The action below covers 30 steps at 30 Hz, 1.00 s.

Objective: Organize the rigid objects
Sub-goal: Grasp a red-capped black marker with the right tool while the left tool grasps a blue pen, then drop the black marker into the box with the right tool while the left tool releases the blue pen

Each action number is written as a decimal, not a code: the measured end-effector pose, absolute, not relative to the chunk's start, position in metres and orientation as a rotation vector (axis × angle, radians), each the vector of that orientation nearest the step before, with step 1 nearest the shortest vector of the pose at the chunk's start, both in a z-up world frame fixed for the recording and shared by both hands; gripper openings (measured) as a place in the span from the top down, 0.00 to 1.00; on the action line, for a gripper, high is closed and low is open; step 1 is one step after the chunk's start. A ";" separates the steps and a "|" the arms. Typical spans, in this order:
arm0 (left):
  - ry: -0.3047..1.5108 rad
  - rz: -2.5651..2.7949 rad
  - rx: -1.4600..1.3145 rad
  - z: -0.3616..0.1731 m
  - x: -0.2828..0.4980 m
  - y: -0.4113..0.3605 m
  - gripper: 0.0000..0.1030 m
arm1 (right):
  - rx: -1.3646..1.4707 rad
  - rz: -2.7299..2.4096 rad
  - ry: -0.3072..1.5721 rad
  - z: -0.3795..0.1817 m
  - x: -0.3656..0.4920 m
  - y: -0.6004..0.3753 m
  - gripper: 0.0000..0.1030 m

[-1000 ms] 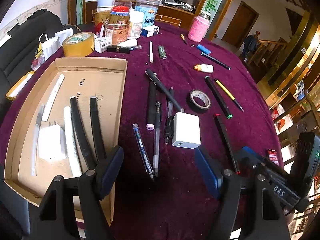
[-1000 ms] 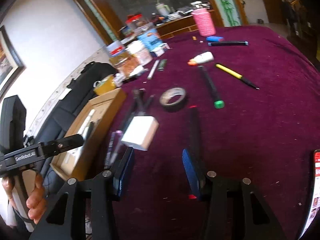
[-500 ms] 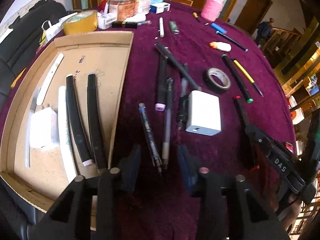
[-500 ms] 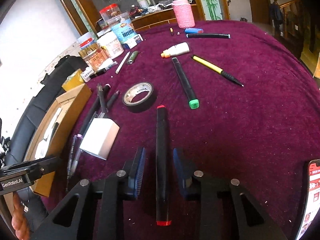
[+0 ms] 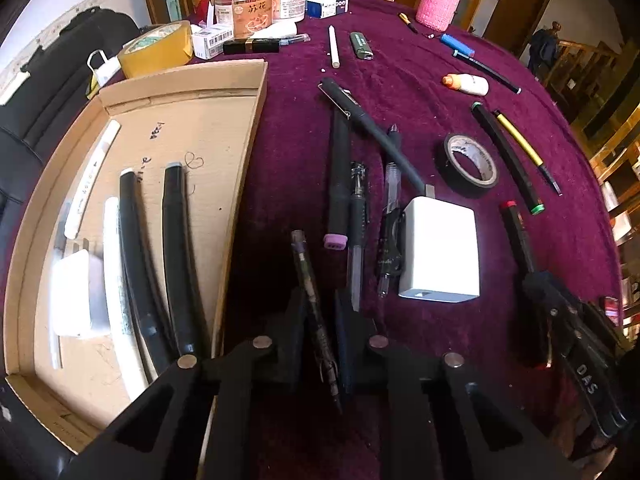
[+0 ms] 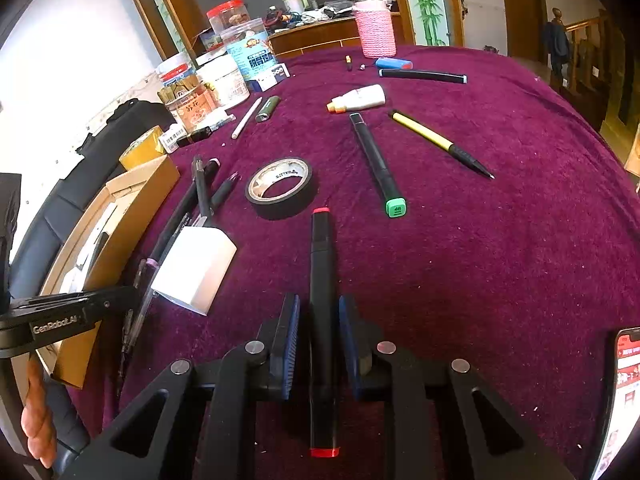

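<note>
on the purple tablecloth (image 5: pixel 288 92), at the far left, sits the cardboard tray (image 5: pixel 248 128), holding two black markers (image 5: pixel 176 248) side by side, white pens and a white adapter (image 5: pixel 78 296). just right of the tray's wall, the left gripper (image 5: pixel 320 316) is closed around a dark ballpoint pen (image 5: pixel 310 292), which runs lengthwise between the pads. next come a purple-capped marker (image 5: pixel 339 184), two gel pens and a white charger cube (image 5: pixel 440 250) (its port faces the camera), with a black tape roll (image 5: pixel 472 162) beyond it. farther right, the right gripper (image 6: pixel 318 340) clamps a red-capped black marker (image 6: pixel 322 300) lying on the cloth, both pads pressing its barrel. a green-capped marker (image 6: pixel 378 162) and a yellow pen (image 6: pixel 438 142) lie well apart, beyond.
</note>
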State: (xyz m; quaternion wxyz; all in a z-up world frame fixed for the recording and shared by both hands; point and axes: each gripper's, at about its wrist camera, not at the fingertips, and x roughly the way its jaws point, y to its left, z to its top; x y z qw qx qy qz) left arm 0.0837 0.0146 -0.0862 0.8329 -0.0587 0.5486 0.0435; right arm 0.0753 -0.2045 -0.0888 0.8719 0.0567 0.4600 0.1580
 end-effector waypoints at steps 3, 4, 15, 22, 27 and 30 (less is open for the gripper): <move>1.168 0.111 -0.062 -0.089 0.083 0.008 0.87 | 0.118 0.330 0.967 -0.090 0.076 -0.204 0.79; 1.168 0.115 -0.048 -0.089 0.082 0.006 0.87 | 0.117 0.330 0.969 -0.090 0.076 -0.204 0.79; 1.111 0.149 0.053 -0.092 0.082 0.000 0.90 | 0.065 0.310 0.973 -0.091 0.077 -0.197 0.82; 1.027 0.049 -0.157 -0.069 0.064 0.022 0.91 | 0.069 0.296 0.969 -0.091 0.076 -0.198 0.85; 0.957 0.010 -0.269 -0.048 0.052 0.038 0.92 | 0.094 0.295 0.910 -0.084 0.069 -0.204 0.85; 0.920 -0.001 -0.337 -0.037 0.043 0.052 0.92 | 0.111 0.298 0.873 -0.079 0.065 -0.208 0.85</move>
